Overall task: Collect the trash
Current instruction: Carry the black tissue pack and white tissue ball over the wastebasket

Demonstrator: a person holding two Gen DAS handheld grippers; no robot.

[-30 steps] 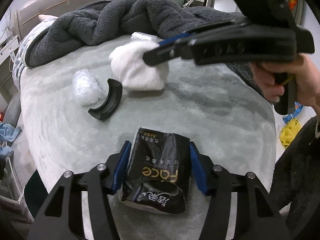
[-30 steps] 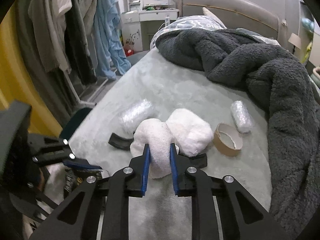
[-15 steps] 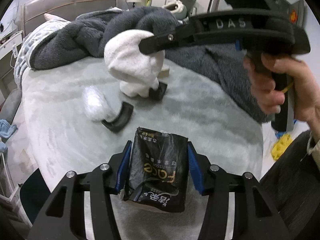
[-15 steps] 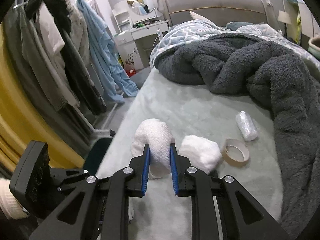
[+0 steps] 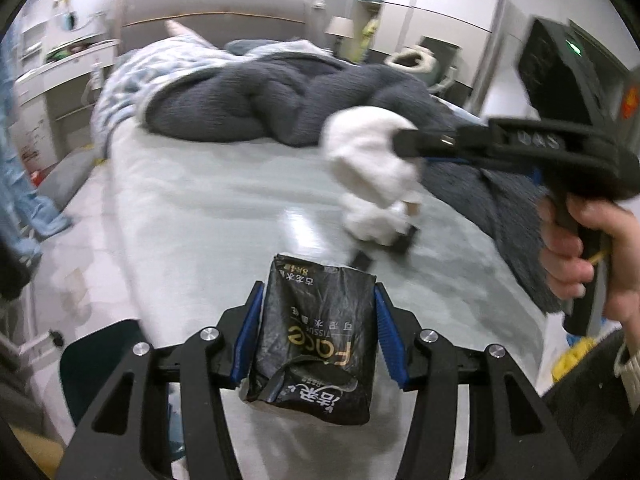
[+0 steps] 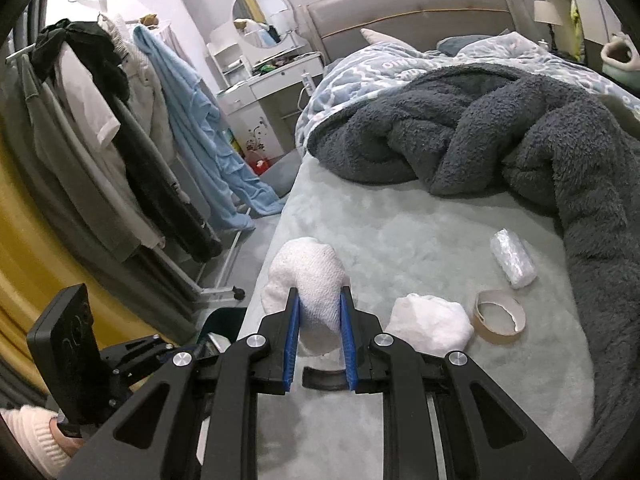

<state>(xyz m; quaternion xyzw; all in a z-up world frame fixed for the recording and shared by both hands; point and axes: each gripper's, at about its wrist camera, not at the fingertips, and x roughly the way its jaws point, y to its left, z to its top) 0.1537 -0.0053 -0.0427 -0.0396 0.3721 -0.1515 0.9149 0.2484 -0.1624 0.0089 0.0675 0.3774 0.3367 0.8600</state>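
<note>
Left gripper [image 5: 318, 334] clamped on a crumpled black tissue pack [image 5: 314, 338], held over the pale bed [image 6: 400, 224]. Right gripper [image 6: 319, 338] pinched shut on a white wad [image 6: 310, 280] (lifted off the cover). Left lying: second white wad [image 6: 432, 326], tape roll [image 6: 498, 318], plastic bundle [image 6: 513, 258], beside the grey blanket [image 6: 480, 128].

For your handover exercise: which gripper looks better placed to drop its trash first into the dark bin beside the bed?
Probably the left gripper: its black tissue pack hangs nearest the bin; the right gripper holds its white wad over the bed.
</note>
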